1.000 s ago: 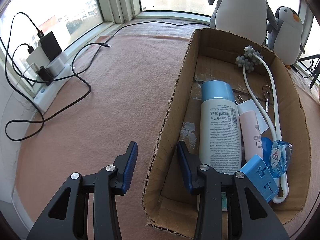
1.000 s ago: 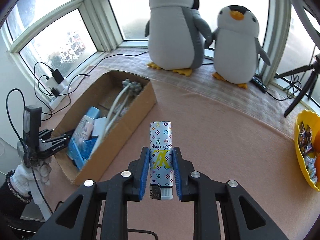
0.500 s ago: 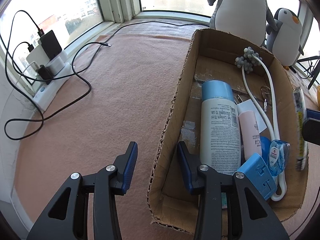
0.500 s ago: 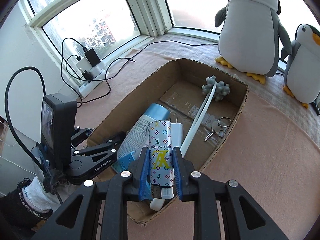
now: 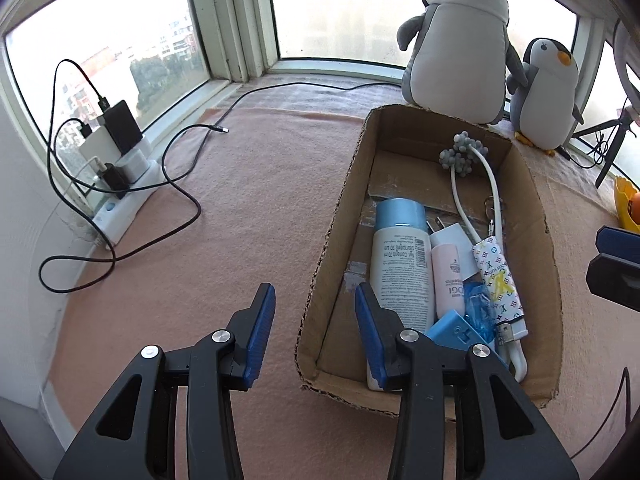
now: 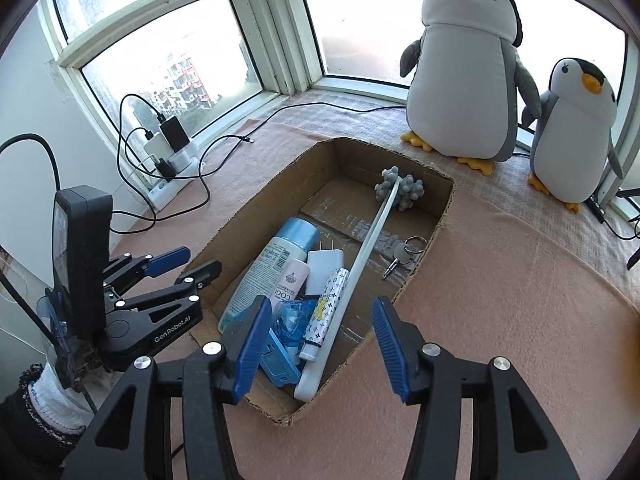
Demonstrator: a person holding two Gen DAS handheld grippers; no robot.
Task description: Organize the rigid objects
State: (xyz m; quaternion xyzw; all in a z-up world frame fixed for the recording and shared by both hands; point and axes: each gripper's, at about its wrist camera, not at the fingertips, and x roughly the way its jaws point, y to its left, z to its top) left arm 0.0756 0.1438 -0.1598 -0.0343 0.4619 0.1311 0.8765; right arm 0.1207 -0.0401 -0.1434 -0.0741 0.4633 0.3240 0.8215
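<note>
1. Releasing is the step in hand: the right gripper point(image 6: 320, 312) hangs over the near end of the cardboard box point(image 6: 444, 216), its jaws opening, with nothing pressed between the pads.
2. The patterned lighter point(image 6: 326, 308) lies flat inside the box, directly under that gap. It is wedged between the white-handled brush point(image 6: 362, 260) on its 3 o'clock side and the pink tube point(image 6: 290, 284) on its 9 o'clock side.
3. Its long axis runs from about 1 o'clock, away from the gripper, down to 7 o'clock, with the metal head nearest the fingers.
4. The right hand is plainly the nearer one. In the left wrist view the lighter sits at 2 o'clock from the left gripper point(image 5: 314, 292).
5. The left gripper's jaws stand apart and grip nothing; the box's near-left wall lies below the gap, and neither pad presses on it.
6. A second ago the lighter stood upright, clamped in the right gripper over the mat, with the box off at 10 o'clock. Half a second ago it was over the box and still clamped. Now it rests in the box and is free.
7. The left jaws' gap looks unchanged.
8. The right hand probably needs only to lift clear without nudging the brush.
</note>
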